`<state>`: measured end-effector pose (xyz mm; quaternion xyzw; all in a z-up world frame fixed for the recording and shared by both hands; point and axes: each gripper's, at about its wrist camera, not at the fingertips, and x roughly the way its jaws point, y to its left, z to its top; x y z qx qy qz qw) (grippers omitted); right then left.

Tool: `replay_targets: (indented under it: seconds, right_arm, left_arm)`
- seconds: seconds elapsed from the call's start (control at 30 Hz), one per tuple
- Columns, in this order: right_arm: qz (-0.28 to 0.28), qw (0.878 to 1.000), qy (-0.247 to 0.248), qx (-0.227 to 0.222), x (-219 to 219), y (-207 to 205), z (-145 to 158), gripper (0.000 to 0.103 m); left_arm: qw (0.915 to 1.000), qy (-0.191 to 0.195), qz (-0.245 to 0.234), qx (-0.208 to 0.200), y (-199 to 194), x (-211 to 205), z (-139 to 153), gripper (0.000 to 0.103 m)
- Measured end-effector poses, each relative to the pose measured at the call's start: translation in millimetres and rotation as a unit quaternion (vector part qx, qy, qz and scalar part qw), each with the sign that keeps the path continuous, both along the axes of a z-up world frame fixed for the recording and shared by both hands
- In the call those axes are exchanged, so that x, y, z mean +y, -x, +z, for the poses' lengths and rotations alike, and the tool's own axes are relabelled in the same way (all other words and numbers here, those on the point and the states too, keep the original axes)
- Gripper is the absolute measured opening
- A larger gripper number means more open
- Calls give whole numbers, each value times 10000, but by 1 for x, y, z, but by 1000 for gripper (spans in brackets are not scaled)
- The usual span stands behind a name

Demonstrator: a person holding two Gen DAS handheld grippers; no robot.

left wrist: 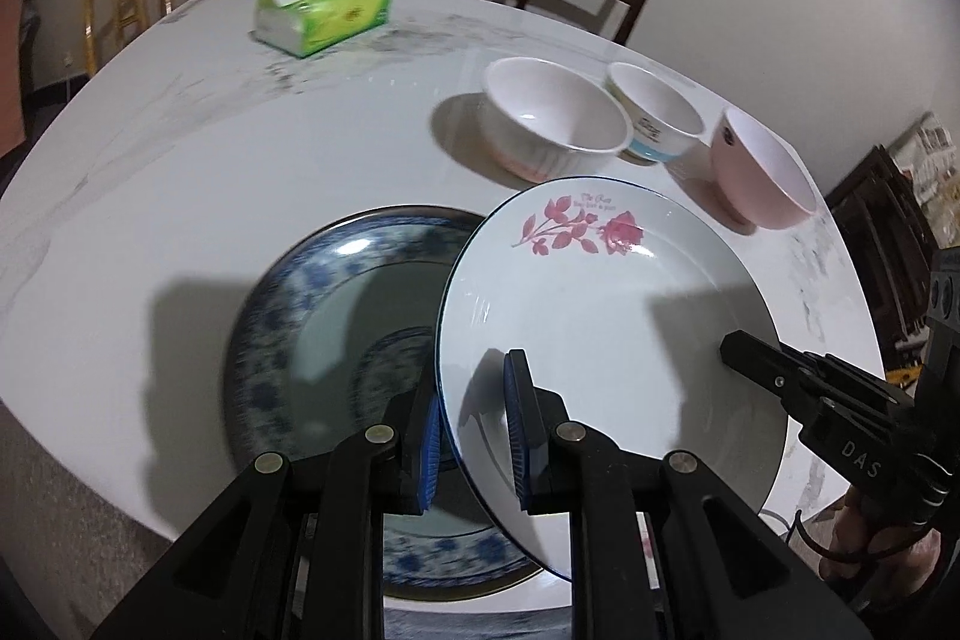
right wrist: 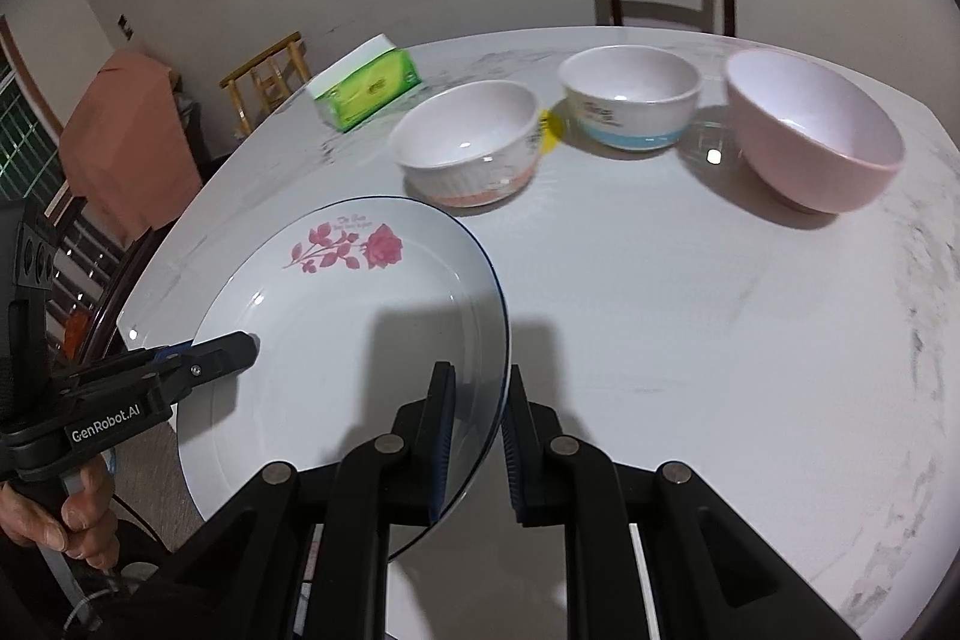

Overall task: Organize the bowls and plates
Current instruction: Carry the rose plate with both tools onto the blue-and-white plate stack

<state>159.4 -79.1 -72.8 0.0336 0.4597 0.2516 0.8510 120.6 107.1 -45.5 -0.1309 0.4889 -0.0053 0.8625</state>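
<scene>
Left wrist: blue plate [left wrist: 336, 292] half-hidden.

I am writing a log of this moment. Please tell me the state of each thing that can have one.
Rose plate: lifted, tilted, partly over the blue plate.
Blue-patterned plate: flat on the table.
Left claw: shut on the rose plate's rim.
Right claw: shut on its opposite rim.
Three bowls: upright, empty, unstacked.
Tissue pack: opened.

Left tool [left wrist: 474, 436] straddling rose plate [left wrist: 600, 304] rim, tilted over blue plate [left wrist: 312, 316], three bowls [left wrist: 555, 124] beyond
</scene>
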Motion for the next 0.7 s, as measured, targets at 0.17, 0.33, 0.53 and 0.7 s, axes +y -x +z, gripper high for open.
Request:
replay_targets:
  seconds: [0.17,0.33,0.53,0.7]
  right_arm:
    - [173,9998,-18,77,22,-1,-4,16]
    - [299,9995,8,141,42,-3,-9,15]
    - [436,9987,63,264,62,-8,-18,15]
    - [430,9984,114,351,69,-12,-24,15]
  left_arm:
    - [9998,-24,205,21,9,20,-3,16]
    - [9993,-33,370,69,14,37,-8,16]
    - [9984,-10,537,181,15,55,-18,16]
    - [9980,-3,560,277,12,60,-24,16]
